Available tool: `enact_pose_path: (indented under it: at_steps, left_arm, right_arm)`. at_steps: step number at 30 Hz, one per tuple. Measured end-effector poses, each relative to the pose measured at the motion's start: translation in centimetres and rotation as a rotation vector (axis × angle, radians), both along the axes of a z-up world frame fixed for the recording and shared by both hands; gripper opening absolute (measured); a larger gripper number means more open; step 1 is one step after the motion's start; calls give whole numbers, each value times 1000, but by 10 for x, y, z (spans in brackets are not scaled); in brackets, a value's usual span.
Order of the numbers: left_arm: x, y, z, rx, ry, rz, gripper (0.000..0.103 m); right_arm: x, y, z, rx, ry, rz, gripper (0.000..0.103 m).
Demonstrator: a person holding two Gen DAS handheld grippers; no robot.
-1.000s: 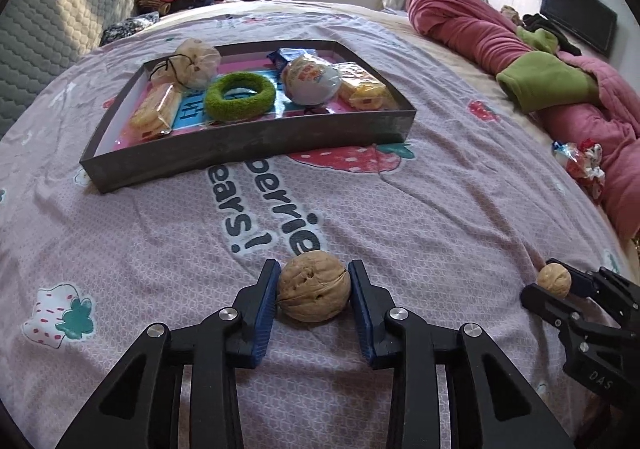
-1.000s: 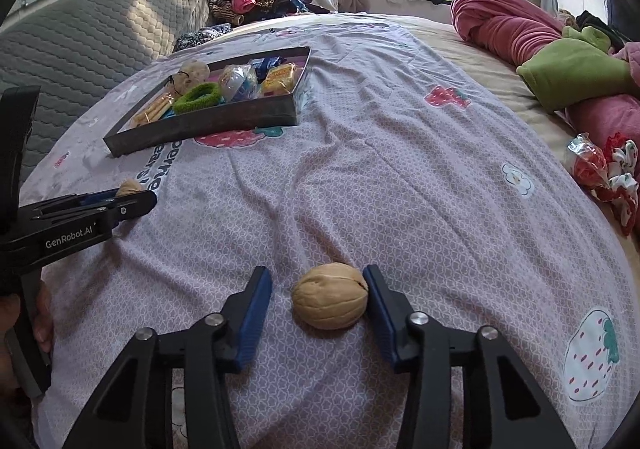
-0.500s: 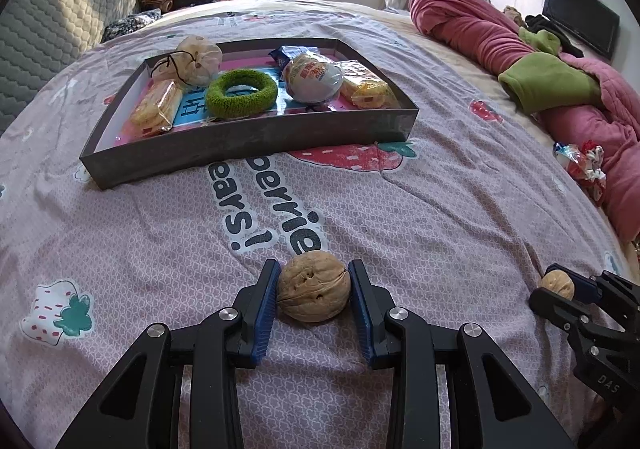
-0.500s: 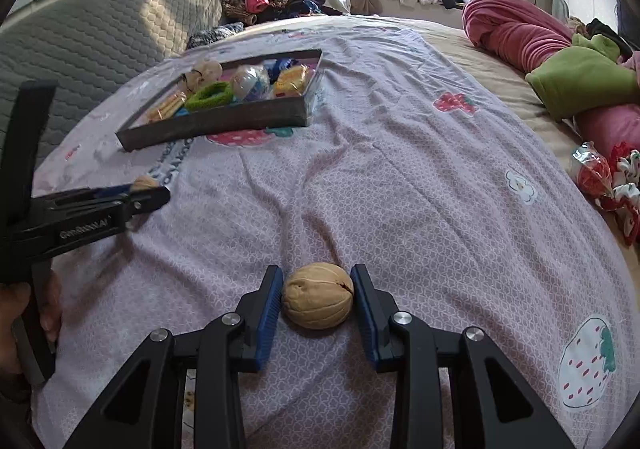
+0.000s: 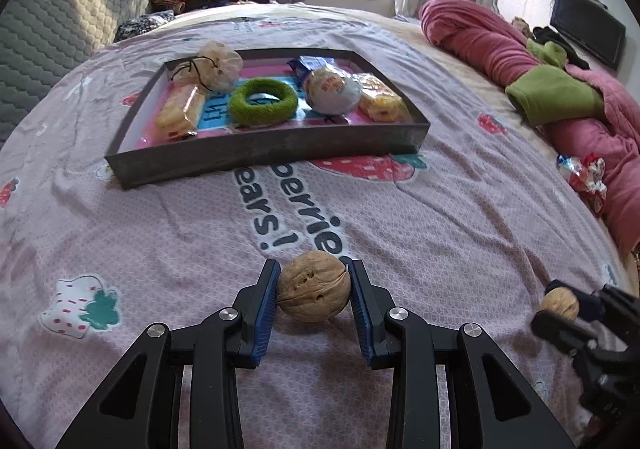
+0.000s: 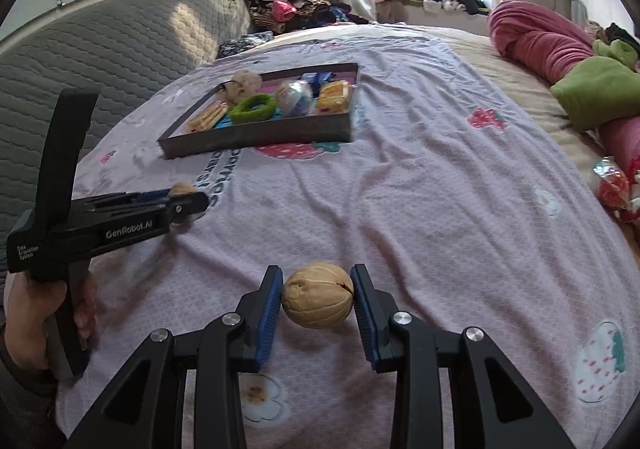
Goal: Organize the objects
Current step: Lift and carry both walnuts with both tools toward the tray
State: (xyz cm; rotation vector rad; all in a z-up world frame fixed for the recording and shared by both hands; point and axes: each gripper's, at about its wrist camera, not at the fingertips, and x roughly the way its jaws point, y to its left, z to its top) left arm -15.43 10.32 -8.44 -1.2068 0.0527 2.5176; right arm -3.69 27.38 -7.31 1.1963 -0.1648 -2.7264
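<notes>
Grey-walled, the tray (image 5: 276,153) sits far up the pink strawberry sheet (image 5: 460,217), with a wide bare stretch of cloth between its near wall and both grippers. Short of that wall, the left gripper (image 5: 313,289) clamps a dark walnut (image 5: 313,291); off to the tray's right side, the right gripper (image 6: 318,297) grips a paler walnut (image 6: 318,295). Only the right wrist view shows the person's hand (image 6: 30,313) on the left tool's handle; only the left shows a television (image 5: 586,31) beyond the tray's right end.
</notes>
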Motion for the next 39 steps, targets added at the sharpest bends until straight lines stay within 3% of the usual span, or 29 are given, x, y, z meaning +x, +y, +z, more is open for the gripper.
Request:
enact_pose_path:
  at_steps: [19, 39]
  left_arm:
    - [-4, -47, 19, 45, 38, 71, 35]
    - [-10, -78, 50, 58, 94, 125, 35]
  right_arm:
    - [-33, -48, 12, 38, 11, 52, 36]
    - [-57, -78, 56, 54, 99, 92, 36]
